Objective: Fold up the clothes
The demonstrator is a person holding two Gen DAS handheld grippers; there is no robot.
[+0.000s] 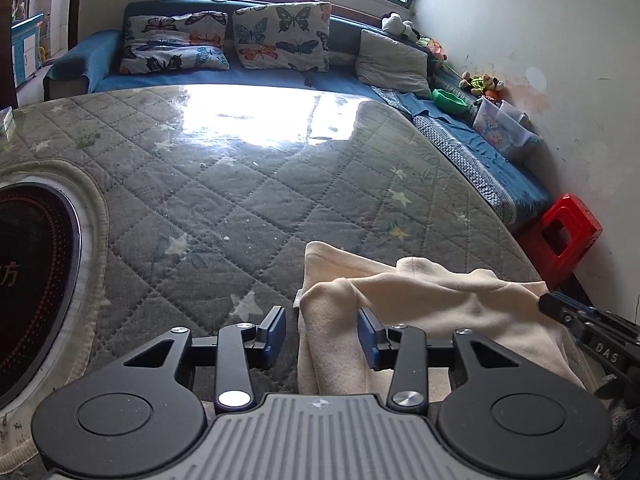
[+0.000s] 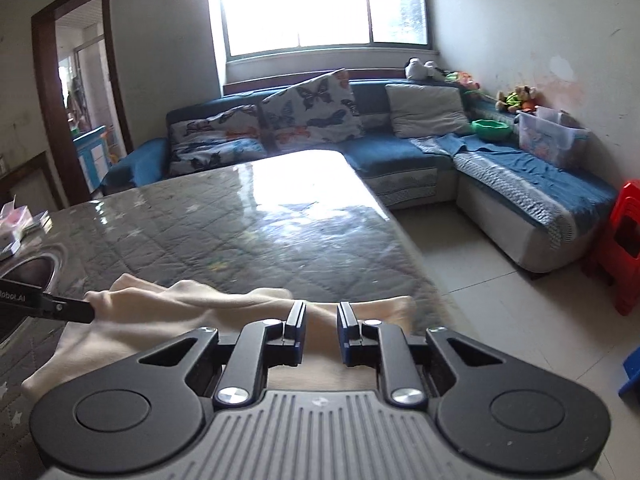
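Note:
A cream garment (image 1: 440,312) lies bunched and partly folded at the near right corner of the quilted table (image 1: 240,184). My left gripper (image 1: 322,330) is open, its fingers straddling the garment's left edge, one pad over the table, one over the cloth. In the right wrist view the same garment (image 2: 160,320) spreads under my right gripper (image 2: 322,330), which is open just above the cloth near its right end. The left gripper's finger (image 2: 60,306) shows at the garment's left end; the right gripper's tip (image 1: 560,308) shows at its right end.
A round black cooktop (image 1: 32,280) is set into the table on the left. A blue corner sofa (image 2: 400,156) with butterfly pillows stands behind. A red stool (image 1: 568,236) and tiled floor (image 2: 500,300) lie right of the table edge. Small boxes (image 2: 20,224) sit far left.

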